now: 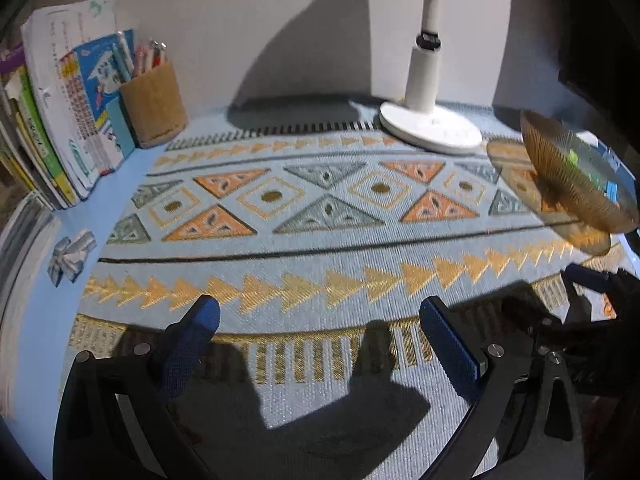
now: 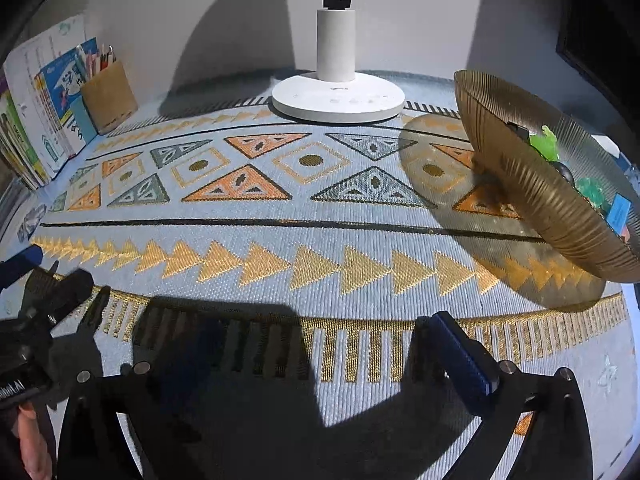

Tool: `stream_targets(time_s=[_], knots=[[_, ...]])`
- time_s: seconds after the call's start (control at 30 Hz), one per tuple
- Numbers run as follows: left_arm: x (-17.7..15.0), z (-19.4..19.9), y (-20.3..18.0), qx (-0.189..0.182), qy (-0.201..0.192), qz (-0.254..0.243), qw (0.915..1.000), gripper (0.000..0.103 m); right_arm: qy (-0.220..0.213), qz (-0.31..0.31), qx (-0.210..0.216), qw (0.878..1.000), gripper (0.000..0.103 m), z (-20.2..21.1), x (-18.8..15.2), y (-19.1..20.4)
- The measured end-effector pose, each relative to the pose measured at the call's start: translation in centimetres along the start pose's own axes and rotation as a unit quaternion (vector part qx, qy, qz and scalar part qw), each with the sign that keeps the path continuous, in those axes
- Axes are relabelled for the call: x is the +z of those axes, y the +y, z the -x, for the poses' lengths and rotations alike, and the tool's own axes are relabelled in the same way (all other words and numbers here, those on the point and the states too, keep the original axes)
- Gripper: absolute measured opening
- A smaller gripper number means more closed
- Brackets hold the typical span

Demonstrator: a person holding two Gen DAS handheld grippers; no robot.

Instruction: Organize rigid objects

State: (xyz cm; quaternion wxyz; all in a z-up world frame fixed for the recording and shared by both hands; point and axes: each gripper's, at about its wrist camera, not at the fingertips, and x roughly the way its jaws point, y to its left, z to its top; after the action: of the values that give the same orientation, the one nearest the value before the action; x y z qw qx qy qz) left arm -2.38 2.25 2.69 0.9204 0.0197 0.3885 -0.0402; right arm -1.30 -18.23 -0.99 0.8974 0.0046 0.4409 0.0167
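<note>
The left gripper (image 1: 320, 320) stands with its 2 blue-padded fingers spread wide and nothing between them, poised over the near edge of the patterned mat (image 1: 312, 240). The right gripper (image 2: 320, 356) is likewise fully spread and empty, its left finger in deep shadow and its right pad lit, over the same near edge of the mat.

Layout, left to right:
- A row of books (image 1: 60, 112) stands upright against the wall at the far left.
- A tan pen holder (image 1: 154, 108) filled with pens sits just beside the books.
- A small grey-and-white folded item (image 1: 72, 256) lies on the blue table surface (image 1: 40, 320), off the left edge of the mat. Its material cannot be determined.
- A white lamp base (image 2: 338, 100) rests at the far centre of the mat.
- A ribbed amber glass bowl (image 2: 532, 200) sits on the right part of the mat. It contains several small objects: a green piece (image 2: 546, 144), a dark round piece, a teal piece and a blue block (image 2: 619, 208).

Task status, as a judgement: the open centre of the mat carries no loose objects, and small rigid items are already collected in the bowl, so the sorting appears largely complete. The folded item at the left is the only candidate seen outside a container; whether it belongs to the task cannot be told
</note>
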Motion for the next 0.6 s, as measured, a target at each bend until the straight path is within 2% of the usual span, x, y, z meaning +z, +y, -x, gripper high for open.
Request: stream_targets(time_s=[0.1, 0.17, 0.27, 0.33, 0.6], knots=[[0.0, -0.17, 0.21, -0.009, 0.009, 0.004, 0.9999, 0.101, 0.0, 0.001, -0.001, 1.0, 0.103, 0.03, 0.02, 0.06], [0.03, -0.17, 0.36, 0.005, 0.009, 0.008, 0.9999, 0.101, 0.0, 0.002, -0.001, 1.0, 0.103, 0.01, 0.0, -0.05], [0.04, -0.43, 0.33, -0.012, 0.019, 0.007, 0.9997, 0.101, 0.0, 0.001, -0.001, 1.0, 0.103, 0.0, 0.0, 0.04], [0.06, -0.52, 0.37, -0.009, 0.021, 0.009, 0.9997, 0.101, 0.0, 0.002, -0.001, 1.0, 0.103, 0.02, 0.04, -0.05], [0.04, -0.35, 0.94, -0.015, 0.019, 0.026, 0.9994, 0.101, 0.0, 0.002, -0.001, 1.0, 0.103, 0.0, 0.05, -0.02]])
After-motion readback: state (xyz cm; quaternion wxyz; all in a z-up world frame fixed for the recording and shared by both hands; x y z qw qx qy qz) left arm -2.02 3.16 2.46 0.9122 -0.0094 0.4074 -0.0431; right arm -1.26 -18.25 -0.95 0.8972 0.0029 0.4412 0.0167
